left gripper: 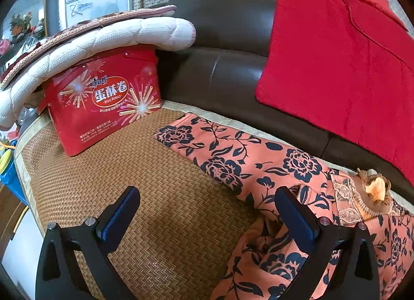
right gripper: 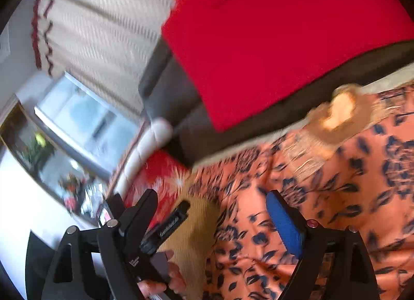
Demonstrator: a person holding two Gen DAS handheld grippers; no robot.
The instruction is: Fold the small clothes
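Left wrist view: my left gripper [left gripper: 207, 212] hangs over the woven mat [left gripper: 145, 196], jaws spread wide with nothing between them. Left pad sits above bare mat at lower left of centre; right pad overlaps the edge of the floral garment [left gripper: 258, 170] at lower right, and I cannot tell if it touches the cloth.

The garment, salmon with dark blue flowers, runs from frame centre down to the lower right corner. Its far part lies flat on the mat; the near part is bunched and creased. A lace collar with a tan bow [left gripper: 375, 191] shows at right edge.

A red box [left gripper: 103, 108] stands on the mat at upper left, a quilted pad [left gripper: 116, 38] draped over it. A red cloth [left gripper: 336, 67] hangs down the dark sofa back [left gripper: 227, 41] at upper right.

Right wrist view, blurred: my right gripper [right gripper: 214, 212] is wide open, empty, above the garment [right gripper: 336, 196], which fills the lower right. The other gripper [right gripper: 168, 227] and fingers [right gripper: 176, 276] of a hand appear at lower left of centre.
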